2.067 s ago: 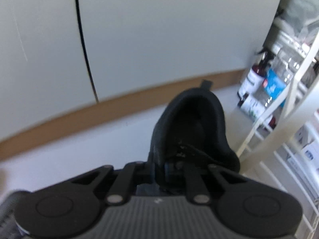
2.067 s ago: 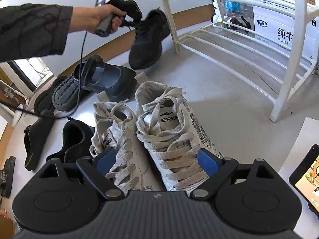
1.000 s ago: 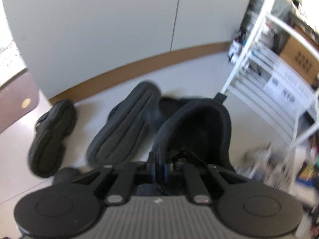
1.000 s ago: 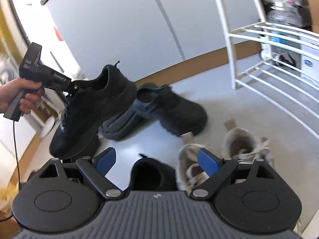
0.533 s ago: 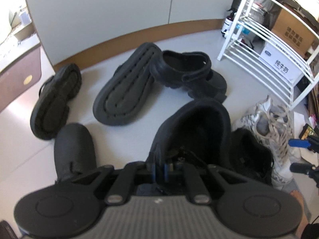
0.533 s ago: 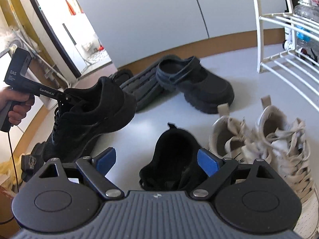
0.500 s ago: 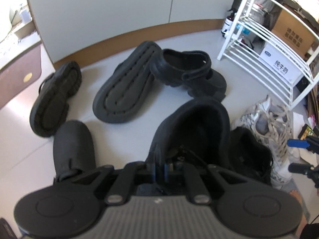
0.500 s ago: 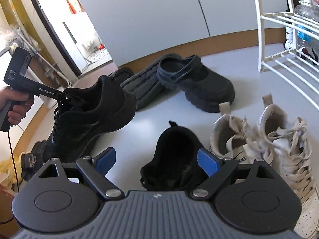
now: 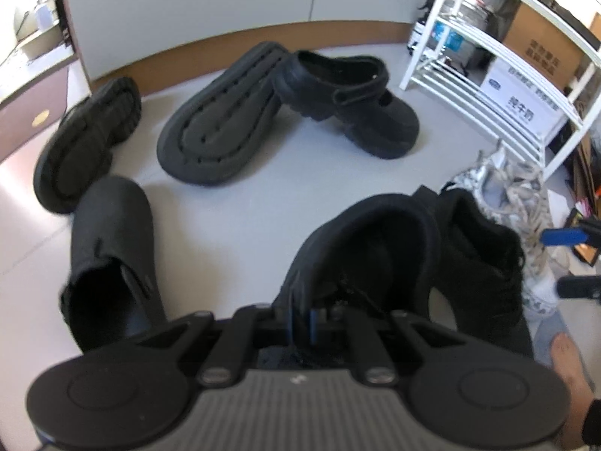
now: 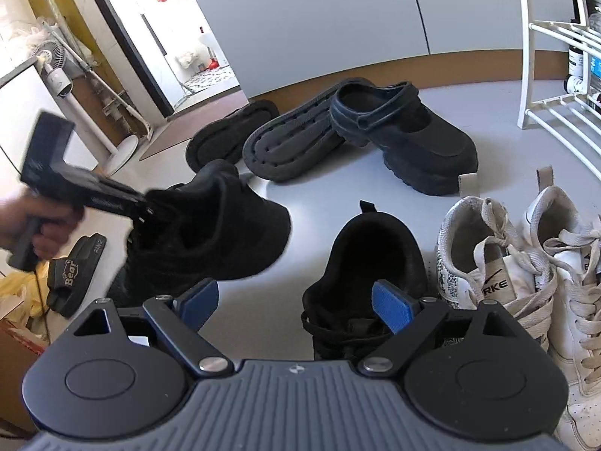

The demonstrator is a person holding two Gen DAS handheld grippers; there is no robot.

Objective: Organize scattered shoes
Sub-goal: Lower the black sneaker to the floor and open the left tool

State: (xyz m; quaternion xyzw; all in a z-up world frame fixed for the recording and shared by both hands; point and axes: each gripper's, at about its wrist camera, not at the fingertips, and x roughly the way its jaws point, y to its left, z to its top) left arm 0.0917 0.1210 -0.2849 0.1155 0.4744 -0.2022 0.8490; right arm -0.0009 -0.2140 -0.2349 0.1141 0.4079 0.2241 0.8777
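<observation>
The left gripper point(image 9: 300, 325) has its two fingers pinched on the collar of a black sneaker point(image 10: 210, 244), which it carries clear of the grey floor point(image 9: 240, 210), toe hanging downward in the right wrist view. The matching black sneaker point(image 10: 360, 259) stands on the floor just beside it, and right of that a pair of white lace-up sneakers point(image 10: 526, 274) sits side by side, heels toward the white wire shoe rack point(image 10: 556, 109). The right gripper point(image 10: 296, 306) hovers above the standing black sneaker with its blue-padded fingers spread wide and nothing between them. Elsewhere the floor is less tidy: a black clog point(image 9: 353, 101) stands upright with its mate point(image 9: 221, 116) tipped sole-up against it, another black shoe point(image 9: 86, 143) lies sole-up near the wall, a black slip-on point(image 9: 109, 263) stands alone, and a black slide printed "Bear" point(image 10: 75, 274) rests off to the side. As I judge it, the step in hand is pairing the carried sneaker with its mate. The next move would call for lowering it sole-flat just beside the standing one, toe and heel aligned the same way, and releasing only once the sole bears on the floor, since a shoe held by its soft collar may swing or tip when let go.
</observation>
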